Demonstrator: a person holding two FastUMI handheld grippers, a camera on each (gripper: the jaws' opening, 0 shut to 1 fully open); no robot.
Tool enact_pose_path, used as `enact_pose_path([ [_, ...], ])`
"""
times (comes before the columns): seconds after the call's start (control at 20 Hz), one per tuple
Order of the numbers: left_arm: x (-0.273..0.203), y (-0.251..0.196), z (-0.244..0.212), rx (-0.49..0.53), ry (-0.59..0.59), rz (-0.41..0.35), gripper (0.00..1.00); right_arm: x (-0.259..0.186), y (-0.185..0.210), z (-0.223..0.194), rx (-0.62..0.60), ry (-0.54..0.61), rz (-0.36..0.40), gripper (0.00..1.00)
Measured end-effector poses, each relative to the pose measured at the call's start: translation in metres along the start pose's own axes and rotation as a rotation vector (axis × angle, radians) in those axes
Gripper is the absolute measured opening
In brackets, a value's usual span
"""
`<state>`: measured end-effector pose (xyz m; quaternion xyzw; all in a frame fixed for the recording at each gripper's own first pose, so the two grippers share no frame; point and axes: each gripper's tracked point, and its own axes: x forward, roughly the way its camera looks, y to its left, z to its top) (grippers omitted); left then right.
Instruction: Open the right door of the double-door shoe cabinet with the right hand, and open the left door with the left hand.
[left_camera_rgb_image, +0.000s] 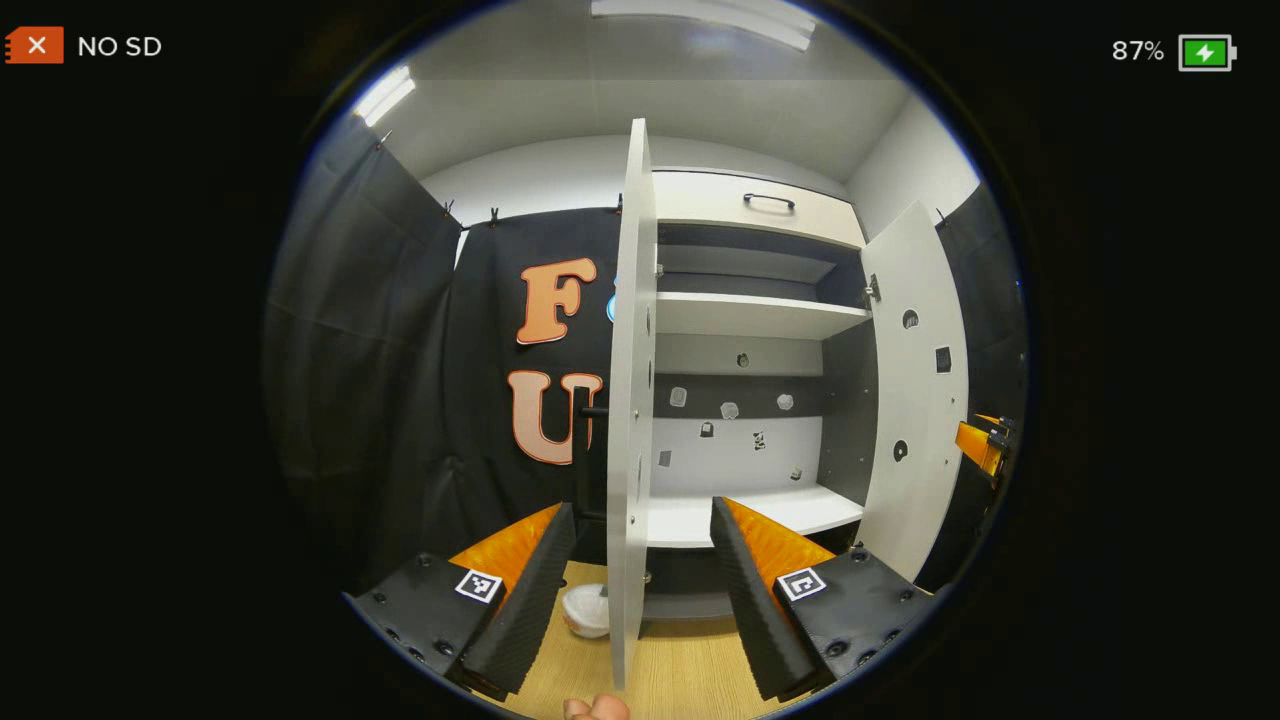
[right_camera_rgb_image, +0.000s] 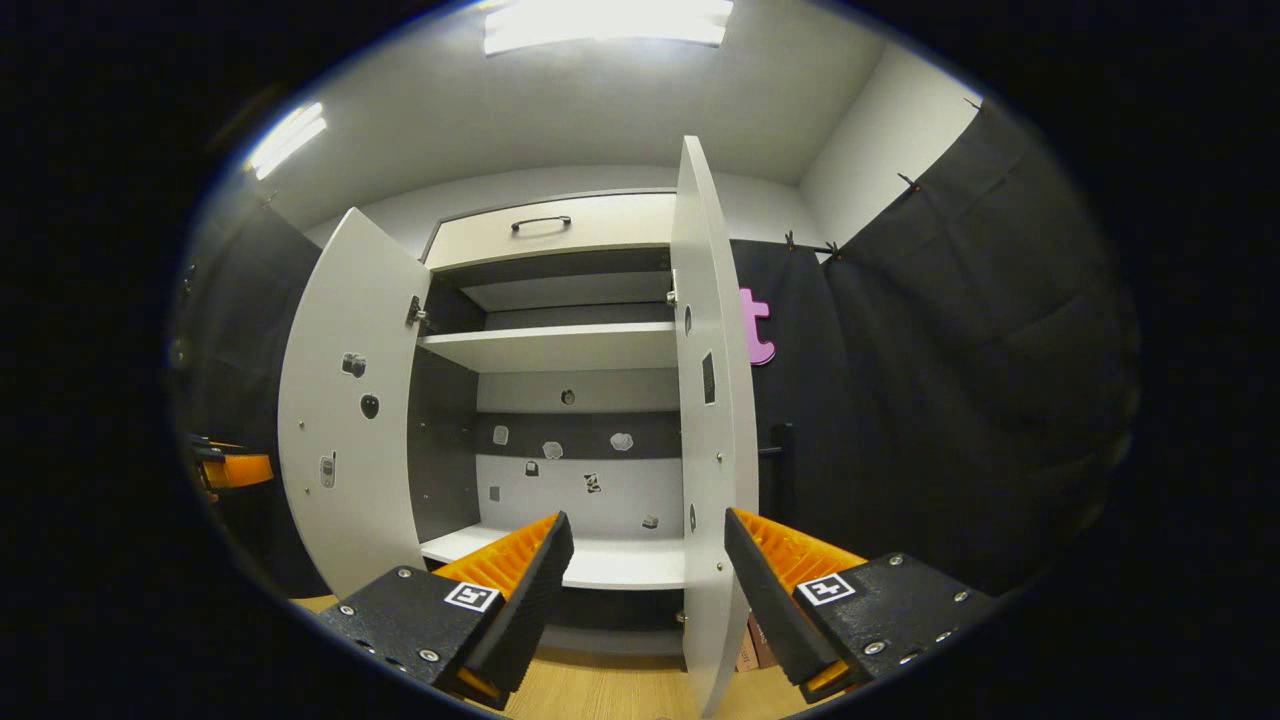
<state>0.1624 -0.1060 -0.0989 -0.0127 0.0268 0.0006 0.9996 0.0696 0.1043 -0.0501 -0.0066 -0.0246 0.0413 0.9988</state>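
The white shoe cabinet stands with both doors swung wide. In the left gripper view the left door is edge-on, its front edge between the spread fingers of my left gripper, which is open and not pressing on it. The right door hangs open at the right, with my right gripper beyond it. In the right gripper view the right door is edge-on between the fingers of my open right gripper. The left door stands open, with the left gripper beside it.
A drawer with a black handle tops the cabinet; shelves and small stickers show inside. A white bowl-like object lies on the wooden floor behind the left door. Black cloth walls close both sides.
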Motion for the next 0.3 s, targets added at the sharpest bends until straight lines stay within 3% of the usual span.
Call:
enact_pose_path([
  [0.3, 0.0007, 0.0034, 0.0046, 0.016, -0.02, 0.016, 0.81, 0.0006, 0.0066, 0.0005, -0.006, -0.004, 0.016, 0.93],
])
